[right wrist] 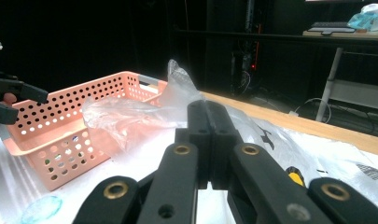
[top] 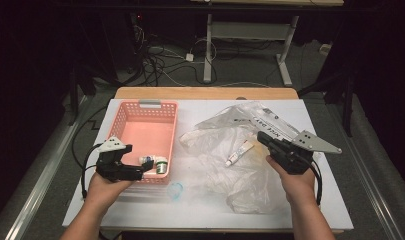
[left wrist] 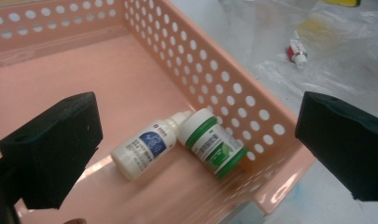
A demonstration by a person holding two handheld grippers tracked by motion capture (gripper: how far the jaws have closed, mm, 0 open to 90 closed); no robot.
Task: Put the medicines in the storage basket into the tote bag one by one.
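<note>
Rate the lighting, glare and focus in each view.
High view: table brightly lit, surroundings nearly black, plastic bag glaring. Left gripper view: pink basket and bottles sharp, open jaws soft. Right gripper view: dark background, shut jaws close and slightly blurred.

Your left gripper [top: 135,172] sits near the table's front-left corner, jaws spread wide and angled down to the right. Your right gripper [top: 262,136] is raised toward the right edge, jaws pressed flat together and pointing up-left. Both forearms enter from the front edge.
</note>
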